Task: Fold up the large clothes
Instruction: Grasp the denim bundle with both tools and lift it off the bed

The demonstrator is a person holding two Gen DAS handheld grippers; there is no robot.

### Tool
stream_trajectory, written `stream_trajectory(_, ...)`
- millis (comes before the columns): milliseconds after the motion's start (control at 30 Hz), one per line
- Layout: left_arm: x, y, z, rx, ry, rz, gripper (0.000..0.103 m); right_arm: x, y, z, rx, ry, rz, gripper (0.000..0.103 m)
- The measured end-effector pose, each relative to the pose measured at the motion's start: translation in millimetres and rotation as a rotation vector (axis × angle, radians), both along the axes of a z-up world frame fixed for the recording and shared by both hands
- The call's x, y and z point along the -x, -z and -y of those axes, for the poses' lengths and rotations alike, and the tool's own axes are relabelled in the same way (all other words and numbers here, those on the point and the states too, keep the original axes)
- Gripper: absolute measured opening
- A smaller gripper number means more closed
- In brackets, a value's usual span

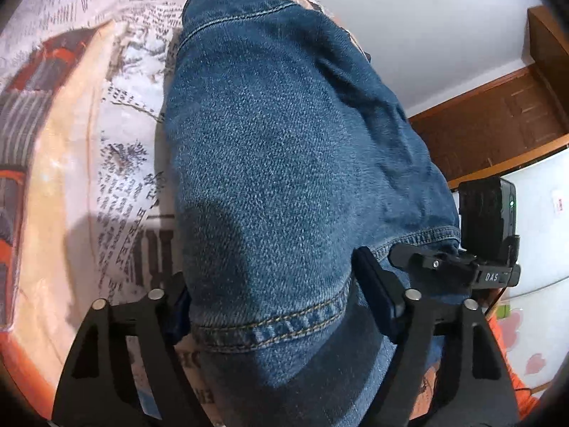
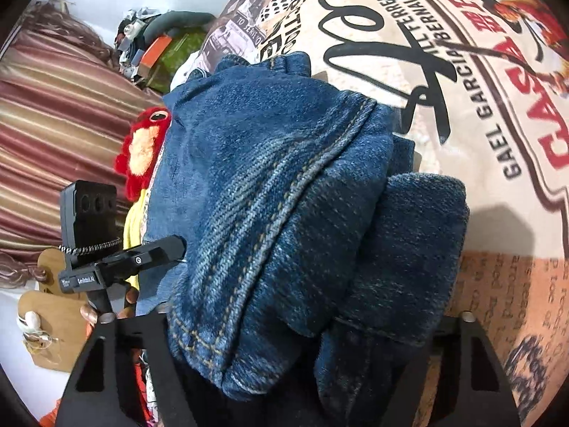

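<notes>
Your left gripper (image 1: 270,306) and right gripper (image 2: 302,331) each clamp a bunched hem of the folded blue denim jeans (image 1: 284,142) on the newspaper-print bedspread (image 1: 117,142).

Fingertips of left tool (image 1: 270,306) buried against folded denim jeans (image 1: 284,149); contact of pads unreadable. Right tool (image 2: 306,338) likewise swallowed by jeans (image 2: 277,213), tips out of sight. Jeans cut off at 6 o'clock in both views. Red plush toy (image 2: 142,149) half hidden behind denim at 9 o'clock. Clutter (image 2: 156,46) near 11 o'clock too small to identify.
</notes>
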State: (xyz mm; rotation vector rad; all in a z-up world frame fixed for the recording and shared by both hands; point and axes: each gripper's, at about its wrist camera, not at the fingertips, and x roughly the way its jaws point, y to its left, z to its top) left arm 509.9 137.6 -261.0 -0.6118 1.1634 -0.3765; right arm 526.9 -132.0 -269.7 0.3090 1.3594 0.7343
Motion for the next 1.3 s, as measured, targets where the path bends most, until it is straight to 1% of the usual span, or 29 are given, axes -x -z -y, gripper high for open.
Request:
stream_trajectory(33,2.9,-4.5,1.8,-0.013,0.003,0.009,0.072,3.5,-3.8,-1.5,-0.005,0.0,0.0,0.055)
stream_trajectory(67,5.7,-12.9,5.1,-0.033,0.009,0.027,0.07,7.4,-8.6,-4.1,-0.003,-0.006,0.007,0.052)
stream_trajectory(133,14.6,-29.0,8.9,-0.064,0.023,0.064,0.064,19.4,-24.0,-11.8,0.016,-0.025,0.055,0.044)
stream_trajectory(167,19.9,-39.7,11.6,-0.08,0.028,0.087,0.063,24.4,-31.6,-15.9,0.019,-0.033,0.075,0.04)
stream_trajectory(233,28.9,-59.9,15.0,-0.103,0.032,0.125,0.06,36.5,-49.1,-19.5,0.015,-0.048,0.109,0.037)
stream_trajectory(400,56.0,-109.0,6.2,-0.141,0.023,0.22,0.059,61.2,-96.9,-38.8,0.0,-0.059,0.189,0.036)
stream_trajectory(533,83.2,-148.4,-20.3,-0.161,0.0,0.288,0.059,78.1,-132.7,-57.4,-0.036,-0.078,0.235,0.036)
stream_trajectory(633,101.8,-167.6,-37.8,-0.184,-0.023,0.331,0.059,90.7,-155.9,-79.8,-0.049,-0.1,0.287,0.036)
stream_trajectory(667,107.8,-170.0,-47.3,-0.187,-0.029,0.337,0.059,94.4,-161.0,-85.5,-0.053,-0.107,0.301,0.036)
stream_trajectory(767,125.1,-179.2,-74.0,-0.204,-0.057,0.353,0.059,102.3,-171.9,-104.1,-0.074,-0.124,0.311,0.036)
stream_trajectory(833,134.3,-178.2,-83.3,-0.214,-0.071,0.349,0.059,106.1,-171.4,-118.7,-0.078,-0.138,0.306,0.036)
stream_trajectory(900,144.9,-167.6,-93.3,-0.217,-0.087,0.336,0.059,110.7,-167.6,-134.6,-0.075,-0.156,0.299,0.036)
stream_trajectory(1000,151.6,-146.2,-114.5,-0.202,-0.115,0.294,0.059,113.9,-152.7,-159.2,-0.066,-0.184,0.266,0.036)
stream_trajectory(1133,154.6,-102.2,-139.9,-0.176,-0.148,0.21,0.059,113.9,-115.3,-188.0,-0.03,-0.219,0.199,0.036)
stream_trajectory(1233,151.3,-70.0,-155.4,-0.153,-0.169,0.137,0.059,105.8,-80.3,-207.4,-0.002,-0.239,0.128,0.036)
stream_trajectory(1300,147.9,-52.1,-161.1,-0.156,-0.175,0.105,0.059,98.1,-53.7,-216.6,0.014,-0.246,0.074,0.036)
